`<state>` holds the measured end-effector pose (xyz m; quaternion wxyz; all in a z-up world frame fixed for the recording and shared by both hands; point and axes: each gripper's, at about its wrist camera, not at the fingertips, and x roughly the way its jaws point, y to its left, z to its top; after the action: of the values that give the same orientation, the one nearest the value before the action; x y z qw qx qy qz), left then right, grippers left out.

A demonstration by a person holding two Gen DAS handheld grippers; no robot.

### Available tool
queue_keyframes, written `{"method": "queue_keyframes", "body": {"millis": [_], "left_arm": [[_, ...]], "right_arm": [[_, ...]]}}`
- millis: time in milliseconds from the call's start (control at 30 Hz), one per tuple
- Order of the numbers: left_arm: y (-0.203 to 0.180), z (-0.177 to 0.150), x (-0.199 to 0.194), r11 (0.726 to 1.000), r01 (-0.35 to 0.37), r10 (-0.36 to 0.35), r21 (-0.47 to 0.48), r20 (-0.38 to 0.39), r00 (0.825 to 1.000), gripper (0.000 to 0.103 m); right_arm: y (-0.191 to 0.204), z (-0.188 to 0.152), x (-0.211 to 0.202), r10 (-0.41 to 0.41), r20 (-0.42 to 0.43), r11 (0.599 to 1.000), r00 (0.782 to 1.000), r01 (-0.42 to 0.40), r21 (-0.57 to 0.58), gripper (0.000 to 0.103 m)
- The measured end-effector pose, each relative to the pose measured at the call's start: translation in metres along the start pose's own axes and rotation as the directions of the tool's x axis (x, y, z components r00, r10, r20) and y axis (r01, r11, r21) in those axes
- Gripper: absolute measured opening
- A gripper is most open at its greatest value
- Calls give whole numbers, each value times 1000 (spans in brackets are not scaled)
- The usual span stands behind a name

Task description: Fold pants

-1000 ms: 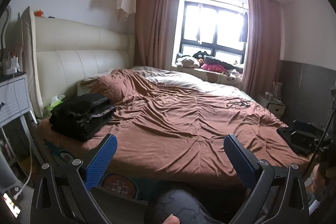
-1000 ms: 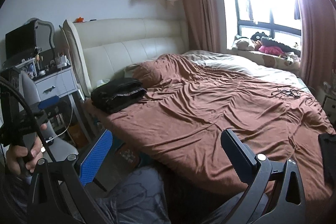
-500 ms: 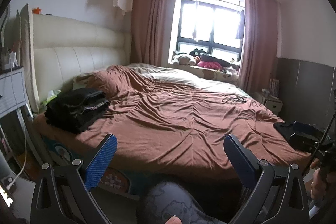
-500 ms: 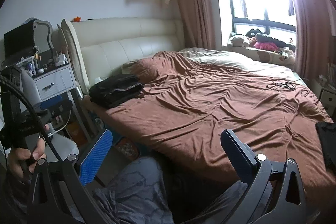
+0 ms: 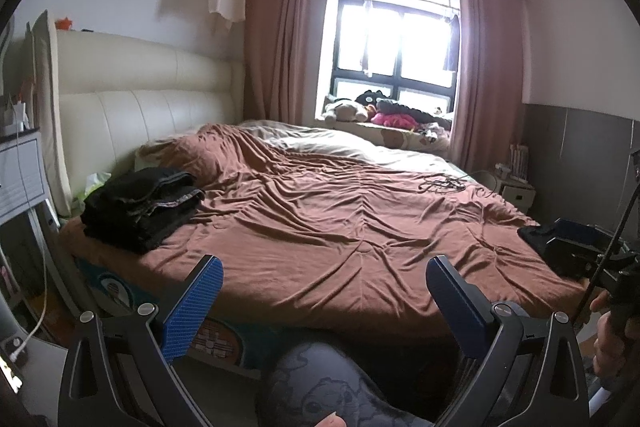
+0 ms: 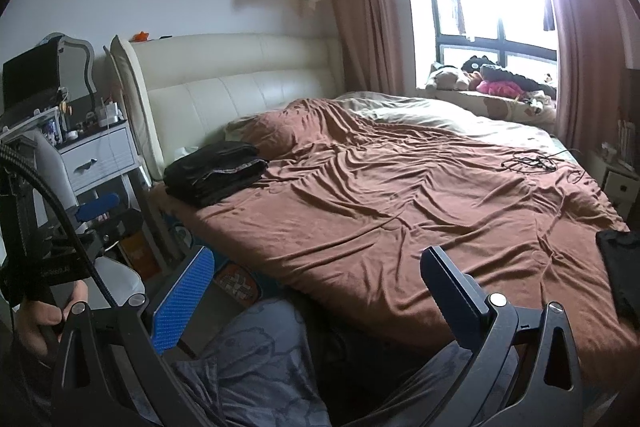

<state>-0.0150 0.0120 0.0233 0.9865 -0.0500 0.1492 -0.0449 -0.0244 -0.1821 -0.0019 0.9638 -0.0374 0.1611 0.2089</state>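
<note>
Two dark garments lie on the brown bedspread (image 5: 340, 227): a folded black stack (image 5: 140, 211) at about nine o'clock near the headboard (image 5: 132, 115), and a loose black piece, probably the next pants (image 5: 536, 239), at three o'clock by the foot edge. Both the left gripper (image 5: 320, 287) and the right gripper (image 6: 316, 279) hang released, holding nothing, well short of the bed. Judged from this, start by carrying the loose piece to the bare middle, pinching the waistband at both corners, and spreading it flat before creasing.
</note>
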Motion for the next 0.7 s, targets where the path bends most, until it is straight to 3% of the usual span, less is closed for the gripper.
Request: {"method": "queue_keyframes", "body": {"millis": [700], "left_arm": [[4, 2, -1, 1000, -8, 8, -1, -10, 1000, 102]], "right_arm": [[-5, 1, 2, 9, -6, 1000, 1000, -9, -3, 103]]}}
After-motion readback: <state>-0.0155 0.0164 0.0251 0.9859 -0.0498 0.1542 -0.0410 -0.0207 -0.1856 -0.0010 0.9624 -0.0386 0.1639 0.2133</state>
